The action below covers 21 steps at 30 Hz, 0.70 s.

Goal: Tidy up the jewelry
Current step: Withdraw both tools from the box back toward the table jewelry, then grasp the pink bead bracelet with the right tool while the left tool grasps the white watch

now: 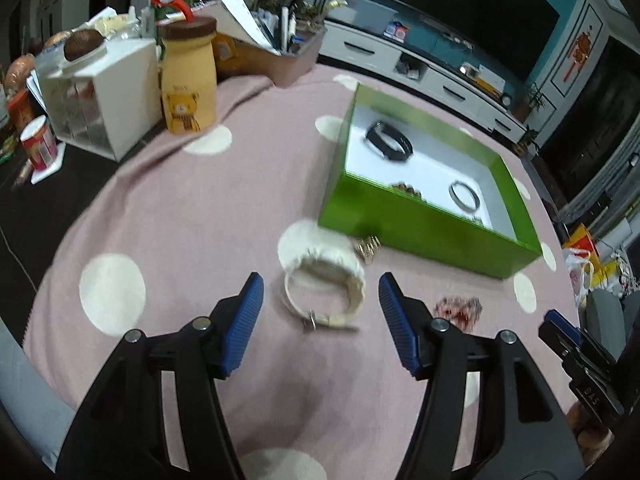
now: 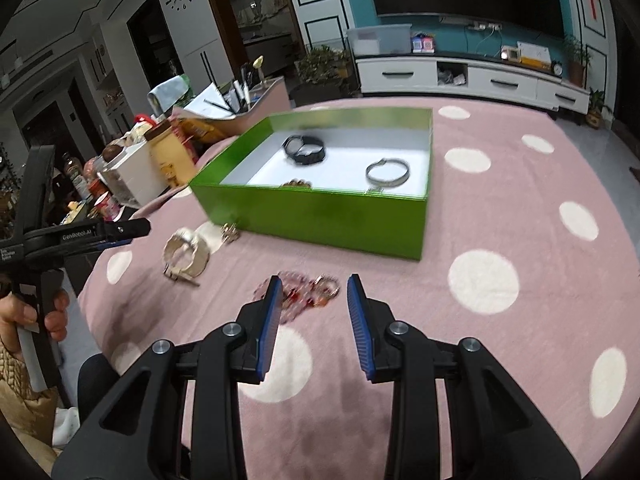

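The left gripper (image 1: 321,292) hangs over the pink spotted cloth (image 1: 200,208) with its blue pads well apart and nothing clamped. The cream bracelet (image 1: 325,290) lies on the cloth just ahead of it, in line with the gap between the pads but touched by neither. Beyond that bracelet, a small gold piece (image 1: 367,246) sits right against the near wall of the green box (image 1: 424,228).

The right gripper (image 2: 313,300) also has its pads parted, more narrowly, and grips nothing. A blurred red and silver tangle of jewelry (image 2: 308,292) lies on the cloth just past its tips, partly behind the left pad. The same tangle shows in the left wrist view, off to the right of the left gripper's right finger (image 1: 458,308).

The box stands open ahead of both grippers, further off. Inside it lie a black band (image 2: 304,150) at the far side, a silver ring-shaped bangle (image 2: 387,174) to the right, and a gold item (image 2: 297,184) half hidden by the near wall.

A hand (image 2: 24,316) holds the left gripper's handle at the left edge of the right wrist view.
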Tool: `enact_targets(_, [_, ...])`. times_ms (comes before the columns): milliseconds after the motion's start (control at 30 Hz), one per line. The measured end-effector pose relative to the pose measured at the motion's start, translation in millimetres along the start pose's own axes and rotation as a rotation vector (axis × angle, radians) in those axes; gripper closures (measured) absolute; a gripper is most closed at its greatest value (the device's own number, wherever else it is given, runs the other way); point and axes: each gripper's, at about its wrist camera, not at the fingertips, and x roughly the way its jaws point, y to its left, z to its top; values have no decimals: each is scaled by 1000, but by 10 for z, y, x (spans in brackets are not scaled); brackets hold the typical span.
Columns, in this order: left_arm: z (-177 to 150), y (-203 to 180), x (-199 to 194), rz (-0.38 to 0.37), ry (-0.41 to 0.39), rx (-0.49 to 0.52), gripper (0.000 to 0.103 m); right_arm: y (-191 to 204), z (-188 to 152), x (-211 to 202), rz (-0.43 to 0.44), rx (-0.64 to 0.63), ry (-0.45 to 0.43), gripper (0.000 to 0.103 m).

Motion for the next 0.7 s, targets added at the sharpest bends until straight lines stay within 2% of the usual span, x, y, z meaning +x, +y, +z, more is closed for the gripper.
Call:
enact_targets(200, [-175, -74, 112, -6, 39, 42, 41, 42, -136, 123, 38, 21, 53, 69])
enact_targets(500, [-340, -280, 265, -58, 93, 108, 41, 0, -177, 384, 81, 87, 111, 70])
enact_targets(700, [-346, -303, 317, -64, 95, 123, 41, -69, -145, 616, 102, 141, 140, 76])
